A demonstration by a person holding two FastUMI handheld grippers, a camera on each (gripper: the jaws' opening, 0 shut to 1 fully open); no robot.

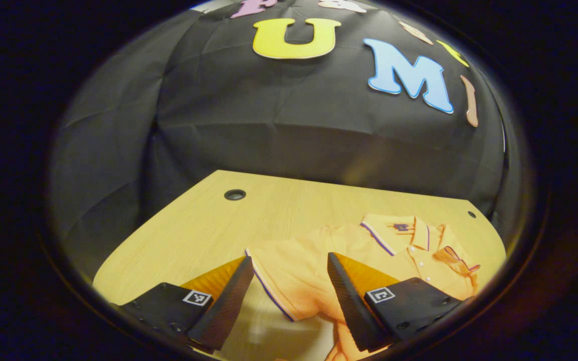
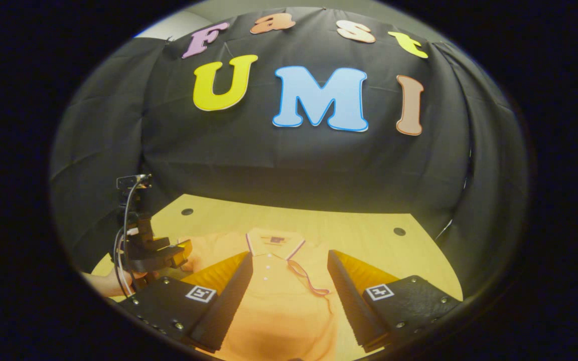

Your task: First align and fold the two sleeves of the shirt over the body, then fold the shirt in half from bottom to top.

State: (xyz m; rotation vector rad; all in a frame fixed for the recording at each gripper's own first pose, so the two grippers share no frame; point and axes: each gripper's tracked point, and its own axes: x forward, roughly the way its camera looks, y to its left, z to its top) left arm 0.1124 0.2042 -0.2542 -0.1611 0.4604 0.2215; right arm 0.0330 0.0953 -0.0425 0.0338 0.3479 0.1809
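Note:
An orange polo shirt lies face up on the wooden table, its striped collar pointing to the far side. One sleeve, with its striped cuff, lies folded across the chest. The other sleeve is spread out flat. My left gripper hovers open over that spread sleeve, one finger on either side of its cuff edge. In the right gripper view, my right gripper is open above the shirt's body, below the collar. The left gripper shows at the shirt's left, held by a hand.
The table has a cable hole at the far left and a smaller one at the far right. Bare wood runs beyond the collar up to the black cloth wall. A cable hangs from the left gripper.

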